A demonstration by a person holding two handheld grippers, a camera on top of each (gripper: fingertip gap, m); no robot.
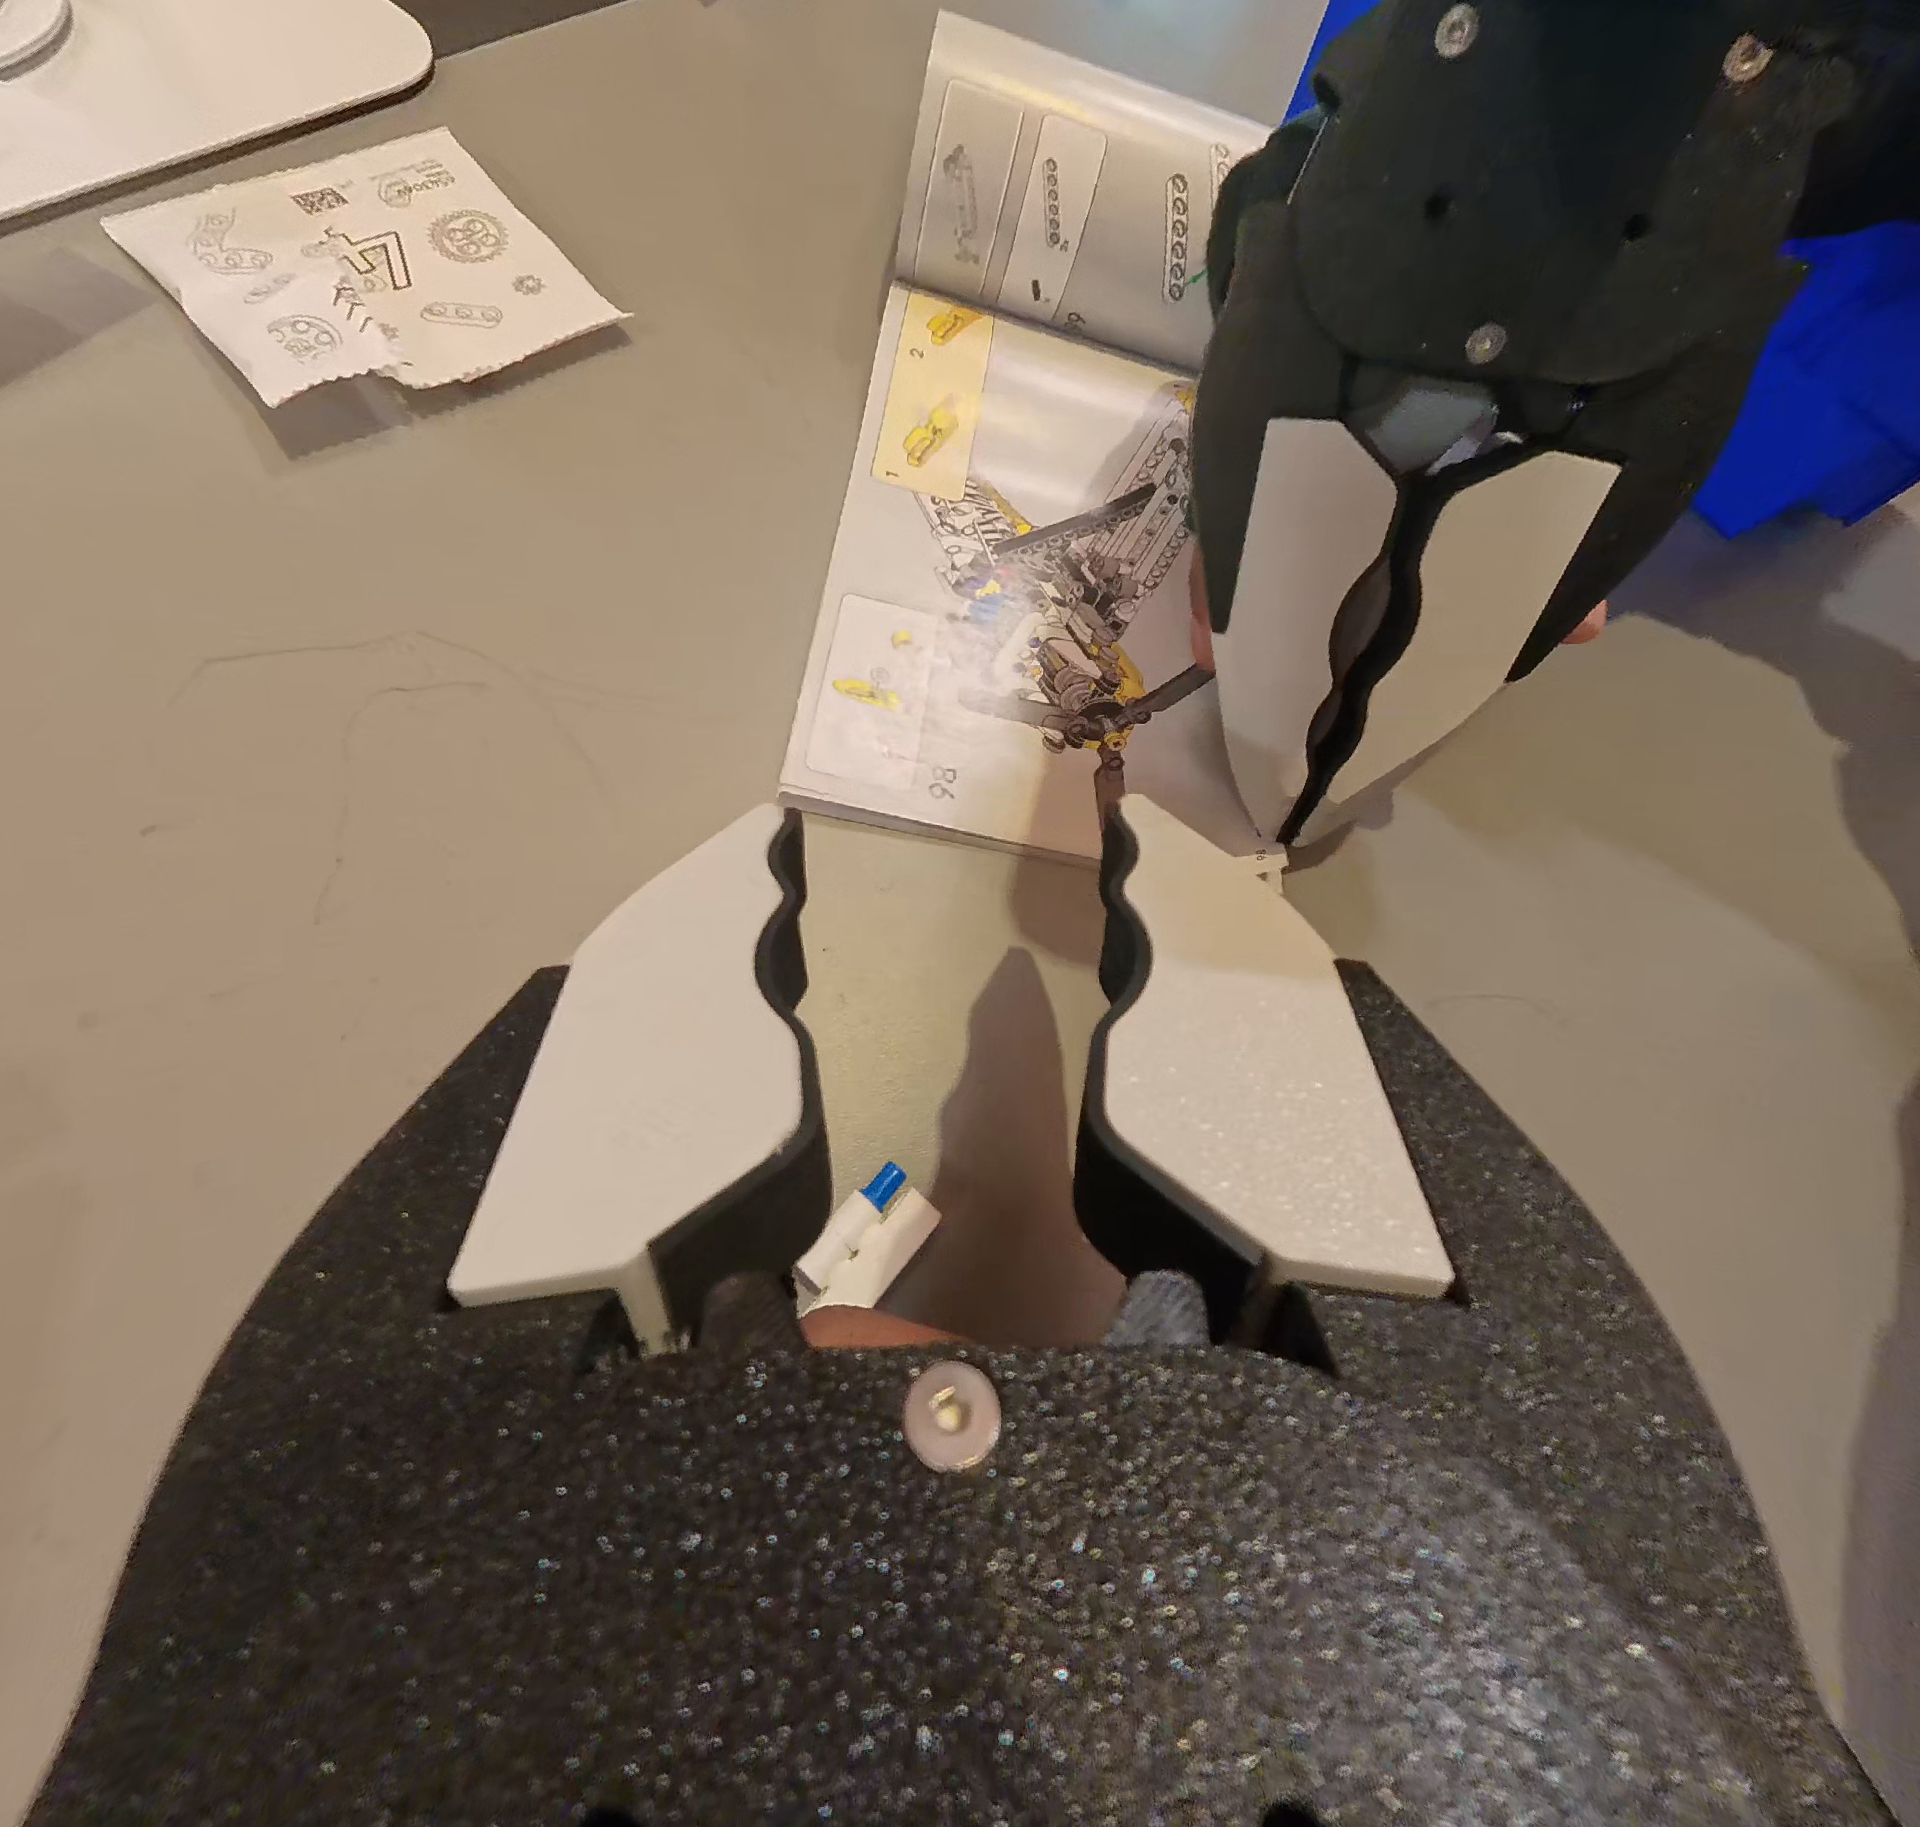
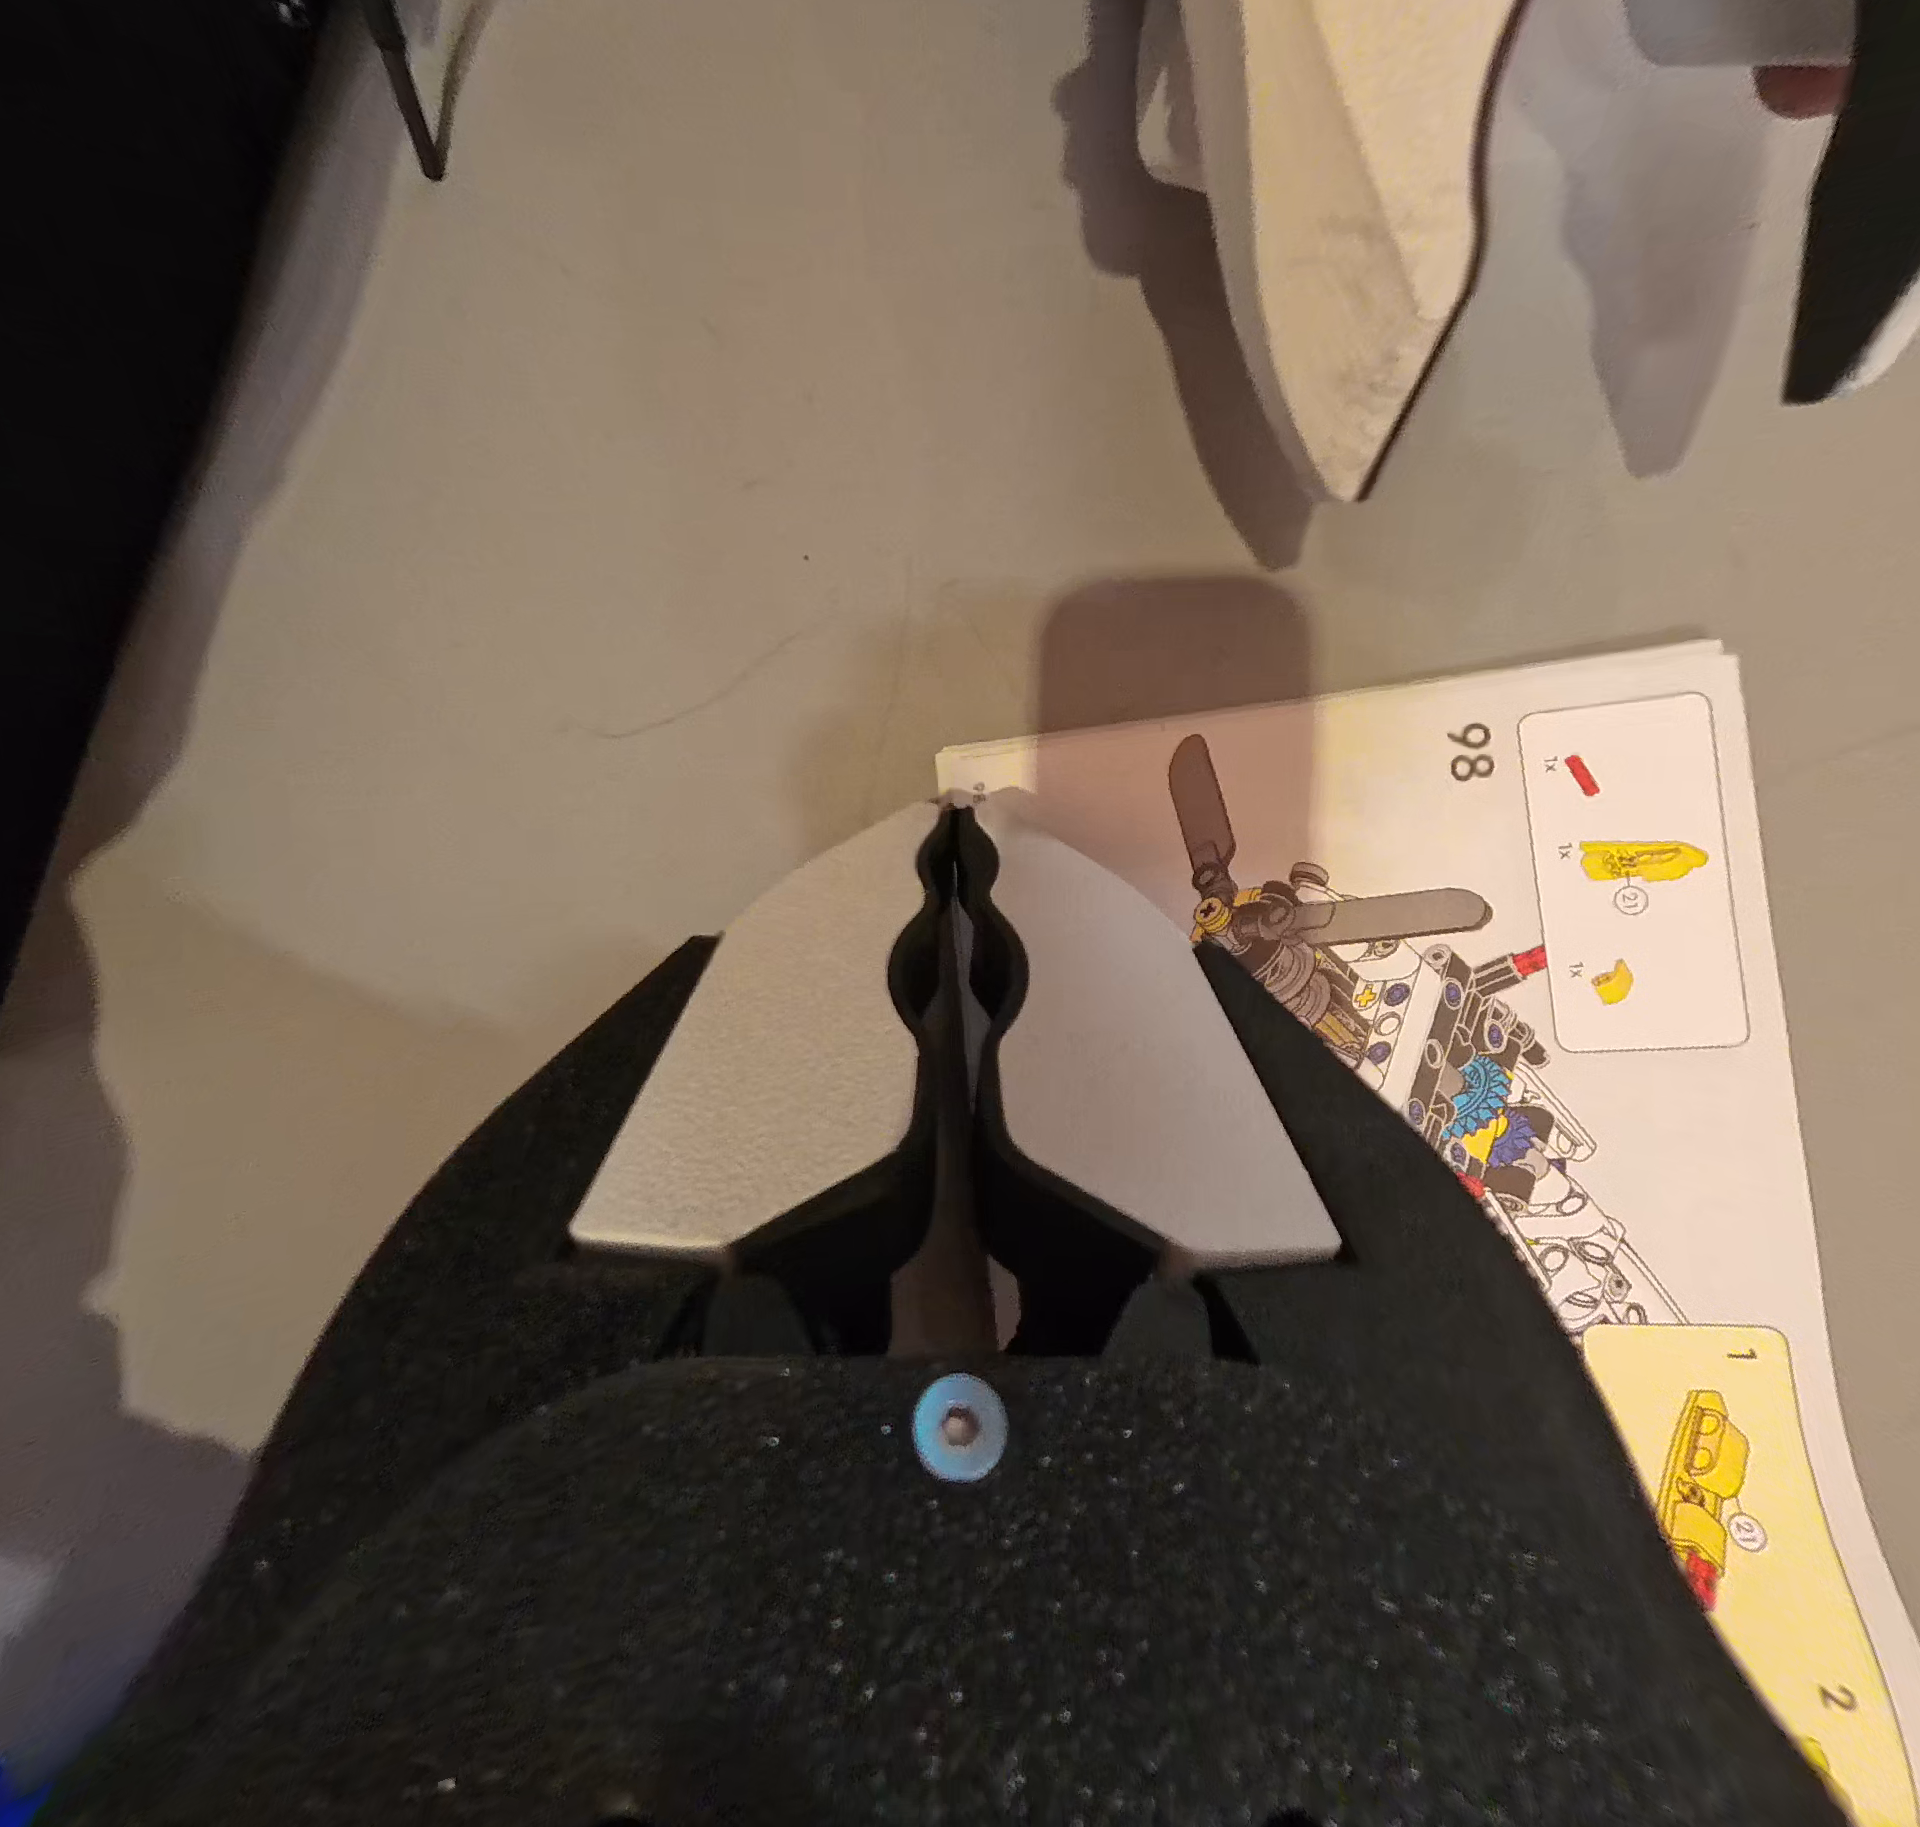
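Observation:
An open instruction booklet (image 1: 987,530) lies on the grey table (image 1: 416,738); it also shows in the right wrist view (image 2: 1455,842). My right gripper (image 2: 956,816) is shut on the near corner of the booklet's top page, and a thin sheet shows between its pads. The left wrist view shows it the same way (image 1: 1288,832), tips down on that corner. My left gripper (image 1: 951,821) is open and holds nothing, its fingertips just at the booklet's near edge. It also shows at the top of the right wrist view (image 2: 1501,478). A small white and blue piece (image 1: 873,1227) shows low between its fingers.
A torn paper bag printed with part drawings (image 1: 353,271) lies at the left. A white board (image 1: 187,42) sits at the far left corner, a blue bin (image 1: 1849,375) at the right behind the right gripper. A dark object (image 2: 104,323) stands at the left edge.

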